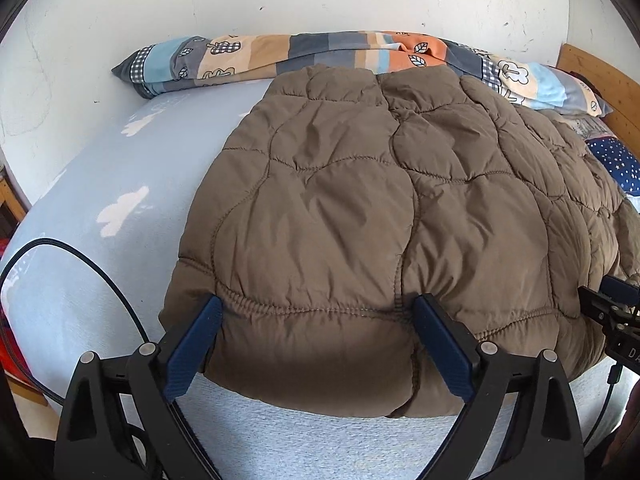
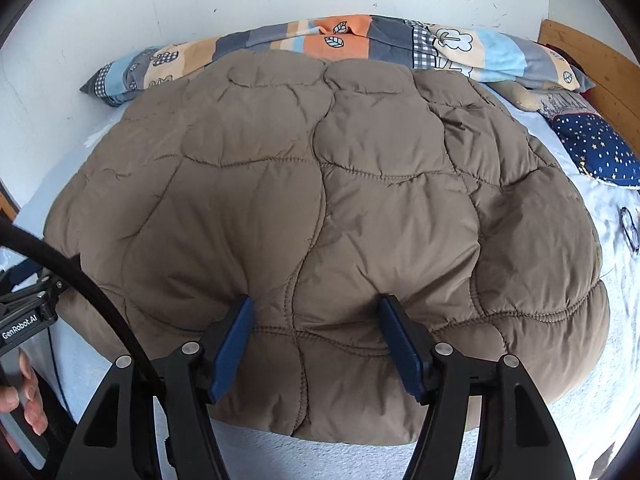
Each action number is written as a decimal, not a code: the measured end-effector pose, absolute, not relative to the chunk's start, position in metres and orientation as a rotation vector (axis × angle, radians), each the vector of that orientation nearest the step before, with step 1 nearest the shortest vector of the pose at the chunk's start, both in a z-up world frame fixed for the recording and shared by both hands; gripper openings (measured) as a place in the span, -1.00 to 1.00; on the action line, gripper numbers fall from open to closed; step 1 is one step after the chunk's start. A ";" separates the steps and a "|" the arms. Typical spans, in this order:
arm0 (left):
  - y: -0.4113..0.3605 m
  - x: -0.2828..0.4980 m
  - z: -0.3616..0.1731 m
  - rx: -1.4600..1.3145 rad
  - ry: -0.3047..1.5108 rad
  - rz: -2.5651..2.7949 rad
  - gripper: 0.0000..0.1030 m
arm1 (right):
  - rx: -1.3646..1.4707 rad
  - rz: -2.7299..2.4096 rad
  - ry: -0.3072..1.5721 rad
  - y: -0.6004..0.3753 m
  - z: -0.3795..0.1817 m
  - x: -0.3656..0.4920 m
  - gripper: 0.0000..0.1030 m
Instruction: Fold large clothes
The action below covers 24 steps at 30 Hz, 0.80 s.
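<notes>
A brown quilted puffer jacket [image 1: 380, 208] lies spread flat on the bed; it also shows in the right wrist view [image 2: 320, 220]. My left gripper [image 1: 318, 304] is open, its blue-padded fingers [image 1: 192, 344] straddling the jacket's near hem at its left part, pressing on the fabric. My right gripper [image 2: 316, 304] is open too, its fingers [image 2: 400, 344] straddling the near hem further right. Neither is closed on the cloth. The right gripper's body shows at the right edge of the left wrist view [image 1: 612, 312].
The bed has a pale blue sheet [image 1: 120, 184] against a white wall. A striped patchwork pillow [image 1: 320, 54] lies along the far edge. A navy starred cushion [image 2: 596, 148] and a wooden headboard [image 2: 592, 60] are at the right. Black cables [image 1: 100, 272] trail at the left.
</notes>
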State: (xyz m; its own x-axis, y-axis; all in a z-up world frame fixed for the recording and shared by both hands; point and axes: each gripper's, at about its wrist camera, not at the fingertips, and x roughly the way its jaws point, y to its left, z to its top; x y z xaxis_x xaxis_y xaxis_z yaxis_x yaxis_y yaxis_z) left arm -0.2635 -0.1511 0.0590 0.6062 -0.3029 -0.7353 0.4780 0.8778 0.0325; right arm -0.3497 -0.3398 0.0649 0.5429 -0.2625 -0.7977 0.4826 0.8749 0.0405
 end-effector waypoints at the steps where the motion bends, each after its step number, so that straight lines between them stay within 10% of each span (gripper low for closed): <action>1: -0.151 -0.264 0.059 0.236 0.800 -0.456 0.87 | 0.261 -0.449 0.900 -0.339 0.064 -0.349 0.37; 24: -0.143 -0.273 0.075 0.203 0.761 -0.467 0.87 | 0.239 -0.458 0.795 -0.328 0.090 -0.381 0.39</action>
State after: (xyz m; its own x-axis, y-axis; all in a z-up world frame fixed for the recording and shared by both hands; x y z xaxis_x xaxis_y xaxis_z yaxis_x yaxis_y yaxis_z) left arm -0.2727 -0.1429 0.0746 0.6283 -0.3323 -0.7035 0.4762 0.8793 0.0098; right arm -0.3814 -0.3279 0.0896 0.6099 -0.3046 -0.7316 0.4804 0.8763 0.0356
